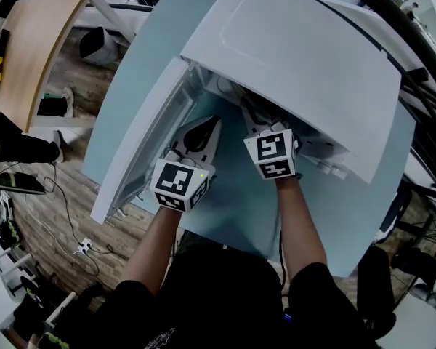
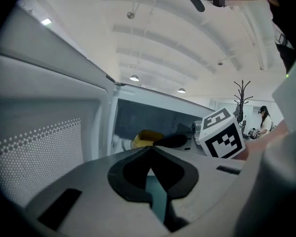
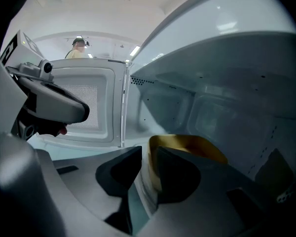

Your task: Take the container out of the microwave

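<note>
Now R gripper (image 3: 148, 156) jaws pinch yellow container (image 3: 200, 144) wall inside microwave (image 1: 291, 49); L gripper (image 2: 150, 151) jaws pressed together, empty.

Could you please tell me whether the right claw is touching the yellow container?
Touching. The right gripper view shows the right claw closed on the wall of the yellow container, with no gap visible.

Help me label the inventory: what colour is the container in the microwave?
The container is yellow; the right gripper view shows it best.

Seen from the head view, the microwave (image 1: 298, 57) hides the container (image 3: 187, 144) entirely.
</note>
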### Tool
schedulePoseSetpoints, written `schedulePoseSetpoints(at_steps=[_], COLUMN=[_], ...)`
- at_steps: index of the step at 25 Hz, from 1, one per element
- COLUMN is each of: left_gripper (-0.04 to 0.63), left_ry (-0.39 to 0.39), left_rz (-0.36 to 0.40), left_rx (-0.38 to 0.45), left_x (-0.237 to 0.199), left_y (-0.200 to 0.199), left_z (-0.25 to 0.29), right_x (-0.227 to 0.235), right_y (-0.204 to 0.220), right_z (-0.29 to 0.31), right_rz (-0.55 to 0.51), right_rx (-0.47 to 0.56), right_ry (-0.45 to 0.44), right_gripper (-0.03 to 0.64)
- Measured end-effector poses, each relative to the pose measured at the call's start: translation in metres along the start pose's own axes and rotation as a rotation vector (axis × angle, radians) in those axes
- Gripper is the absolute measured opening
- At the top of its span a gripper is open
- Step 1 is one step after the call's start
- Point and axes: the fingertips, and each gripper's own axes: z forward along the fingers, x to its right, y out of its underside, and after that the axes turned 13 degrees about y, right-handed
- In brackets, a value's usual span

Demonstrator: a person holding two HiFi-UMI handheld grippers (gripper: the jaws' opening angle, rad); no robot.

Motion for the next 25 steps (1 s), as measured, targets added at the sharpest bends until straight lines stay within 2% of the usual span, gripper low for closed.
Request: schedulePoseSetpoints(at_steps=[14, 25], left_gripper=[0.008, 0.008], left_ry=[-0.004, -0.011], left_rz=[0.002, 0.002], left_rx=[-0.003, -0.005], left_x=[-0.002, -0.004], left_y=[0.002, 0.002], left_z=[-0.003, -0.006], right_x=[-0.005, -0.005], right_y=[0.007, 0.006], right_z=[0.012, 0.017], right_rz=[-0.101, -0.17], right_rx=[-0.065, -0.089], right_ry=[-0.035, -0.053], right_gripper=[0.087, 0.026])
